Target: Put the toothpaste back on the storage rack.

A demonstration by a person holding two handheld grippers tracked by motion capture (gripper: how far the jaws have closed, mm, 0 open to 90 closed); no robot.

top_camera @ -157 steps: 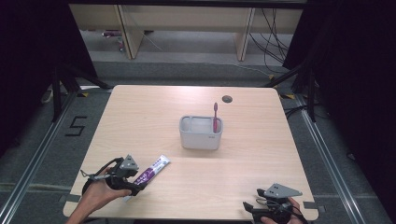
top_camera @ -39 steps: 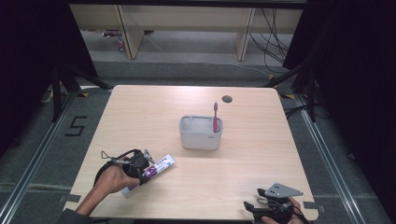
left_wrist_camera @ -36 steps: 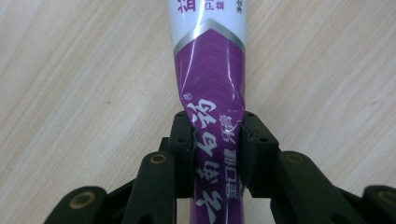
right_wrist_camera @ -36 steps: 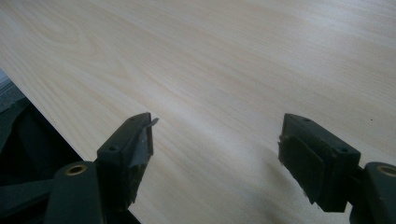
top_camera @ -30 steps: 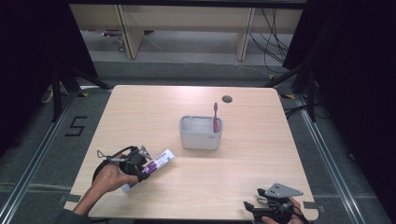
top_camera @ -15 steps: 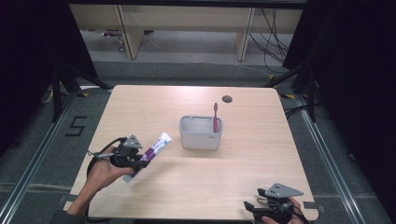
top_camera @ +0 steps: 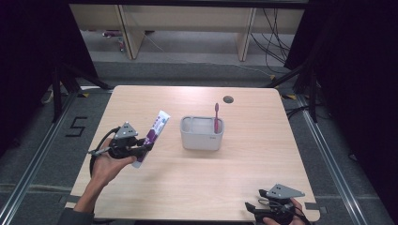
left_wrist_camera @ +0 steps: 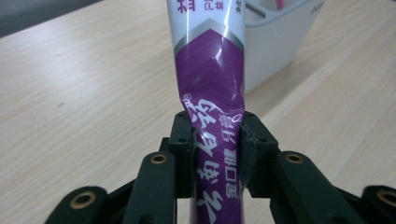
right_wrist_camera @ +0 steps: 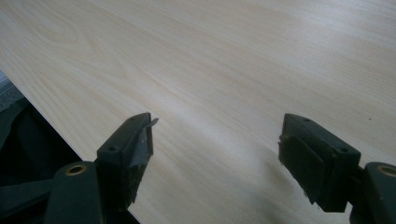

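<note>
Toothpaste tube (top_camera: 152, 136), toothbrush (top_camera: 216, 117), holder (top_camera: 202, 138): one each.

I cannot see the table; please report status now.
Left tool shut on toothpaste tube, lifted. Right tool open. Path to grey holder clear.

Jaws wide apart over table (right_wrist_camera: 243, 60)

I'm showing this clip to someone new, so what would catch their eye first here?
Probably the purple and white toothpaste tube, clamped in the left gripper and held tilted above the table's left side. Next, the grey holder near the middle, with a pink toothbrush standing upright in it. The right gripper rests open at the near right edge.
</note>
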